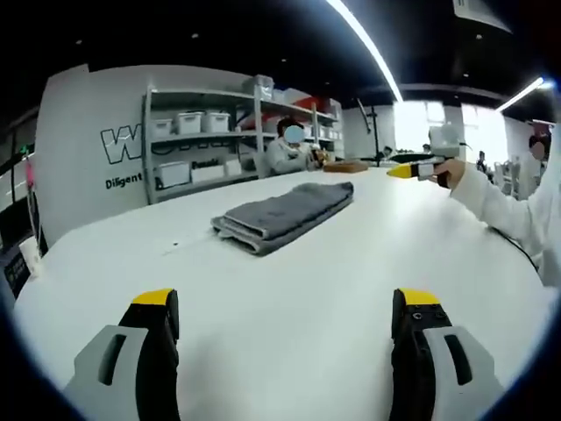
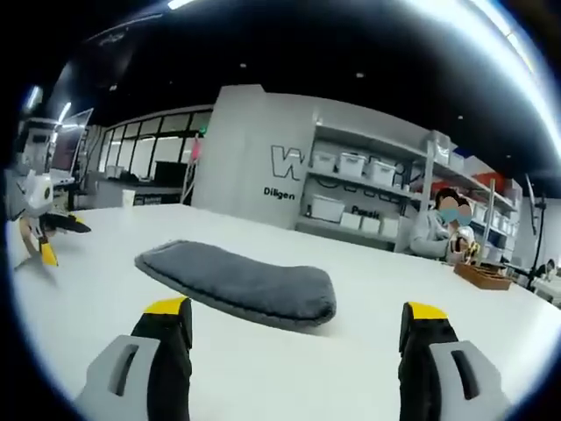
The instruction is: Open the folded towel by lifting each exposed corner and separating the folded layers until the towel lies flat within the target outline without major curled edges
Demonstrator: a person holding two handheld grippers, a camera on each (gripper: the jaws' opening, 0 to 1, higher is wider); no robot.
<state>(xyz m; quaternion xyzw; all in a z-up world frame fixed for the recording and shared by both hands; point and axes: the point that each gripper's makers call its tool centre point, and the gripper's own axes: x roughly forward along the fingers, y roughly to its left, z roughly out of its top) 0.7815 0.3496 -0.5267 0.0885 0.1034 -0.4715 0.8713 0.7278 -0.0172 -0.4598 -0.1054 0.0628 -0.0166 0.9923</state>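
Left gripper (image 1: 285, 316): jaws apart, empty, near edge.
Right gripper (image 2: 296, 329): jaws apart, empty.
Towel (image 1: 282, 215): folded, mid-table (image 1: 263, 351), ahead of both.
Risk: pinching several layers together, dragging the stack unopened.

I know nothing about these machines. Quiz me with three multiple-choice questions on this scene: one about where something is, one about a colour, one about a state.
1. Where does the folded grey cloth towel lie?
A. on the white table
B. on a shelf
C. on the floor

2. What colour are the tips of the left gripper?
A. red
B. yellow
C. blue

3. How is the right gripper?
A. shut on the towel
B. shut on nothing
C. open

Answers: 1 A, the towel rests flat on the tabletop; 2 B, both tips are yellow; 3 C, its jaws stand wide apart, short of the towel.
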